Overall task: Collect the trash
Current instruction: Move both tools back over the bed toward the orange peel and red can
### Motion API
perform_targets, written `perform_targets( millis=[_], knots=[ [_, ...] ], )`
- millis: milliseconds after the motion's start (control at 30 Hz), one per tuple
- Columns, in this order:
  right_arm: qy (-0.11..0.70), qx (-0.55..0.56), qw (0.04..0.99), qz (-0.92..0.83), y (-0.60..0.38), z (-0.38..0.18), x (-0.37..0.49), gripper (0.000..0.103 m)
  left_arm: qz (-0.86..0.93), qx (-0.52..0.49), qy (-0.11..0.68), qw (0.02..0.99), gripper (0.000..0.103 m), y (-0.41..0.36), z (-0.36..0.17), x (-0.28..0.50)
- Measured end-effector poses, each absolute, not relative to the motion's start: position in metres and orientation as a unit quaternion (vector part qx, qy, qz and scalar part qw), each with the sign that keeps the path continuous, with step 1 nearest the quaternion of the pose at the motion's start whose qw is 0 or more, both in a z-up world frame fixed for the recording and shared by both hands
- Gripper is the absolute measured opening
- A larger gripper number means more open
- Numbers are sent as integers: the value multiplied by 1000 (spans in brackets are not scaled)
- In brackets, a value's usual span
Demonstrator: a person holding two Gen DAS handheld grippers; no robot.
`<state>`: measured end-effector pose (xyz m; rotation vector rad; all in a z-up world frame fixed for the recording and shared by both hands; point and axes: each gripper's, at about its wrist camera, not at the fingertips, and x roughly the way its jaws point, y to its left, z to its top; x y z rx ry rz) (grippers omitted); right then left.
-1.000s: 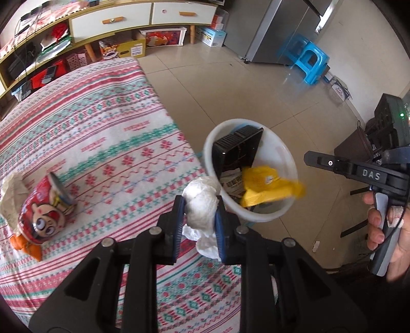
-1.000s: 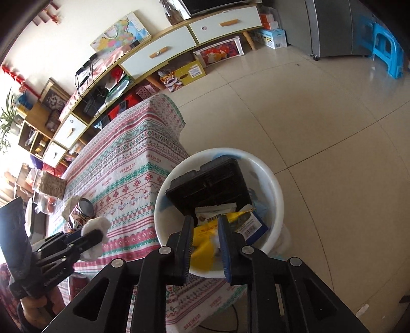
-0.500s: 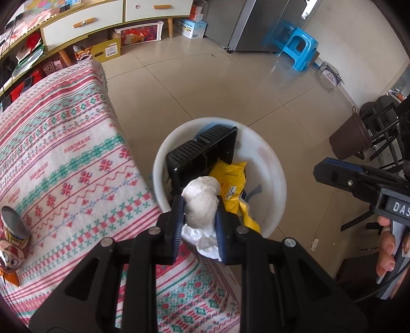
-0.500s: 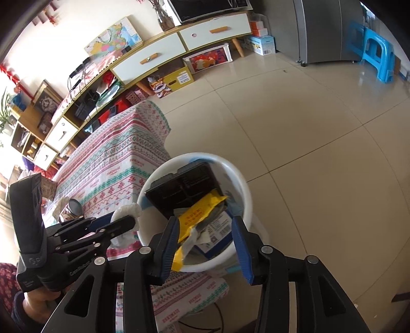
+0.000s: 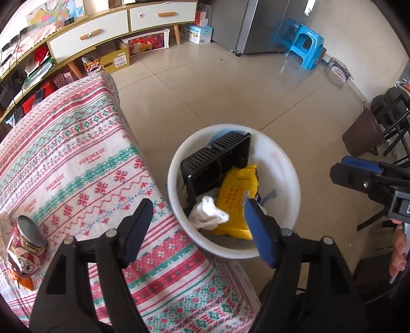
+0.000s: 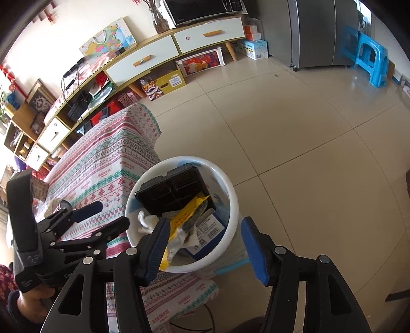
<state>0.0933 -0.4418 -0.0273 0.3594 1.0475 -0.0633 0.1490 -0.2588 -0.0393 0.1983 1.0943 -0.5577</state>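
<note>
A white bin (image 5: 292, 174) stands on the floor beside the table and shows in the right wrist view (image 6: 230, 194) too. It holds a black plastic tray (image 5: 215, 164), a yellow wrapper (image 5: 235, 194) and a white crumpled tissue (image 5: 208, 212). My left gripper (image 5: 197, 225) is open and empty above the bin's near rim. My right gripper (image 6: 205, 246) is open and empty over the bin. A red cartoon can (image 5: 24, 248) stands on the patterned tablecloth (image 5: 77, 158) at the left.
A TV cabinet (image 6: 179, 43) with boxes under it lines the far wall. A blue stool (image 5: 305, 43) stands by the grey fridge (image 5: 266, 23). A brown basket (image 5: 364, 133) and dark chairs are at the right. Tiled floor lies beyond the bin.
My left gripper opened and let go of the white tissue, which now lies in the bin. My right gripper opened wider; the yellow wrapper it dropped rests in the bin.
</note>
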Motion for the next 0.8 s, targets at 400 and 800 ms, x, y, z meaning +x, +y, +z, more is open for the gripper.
perform_targets(
  millis=[400, 800],
  knots=[
    [498, 149, 854, -26, -410, -22, 103, 73, -228, 99, 511, 823, 91, -211, -23, 140],
    [502, 60, 862, -23, -346, -18, 117, 87, -171, 86, 512, 838, 96, -143, -8, 135]
  ],
)
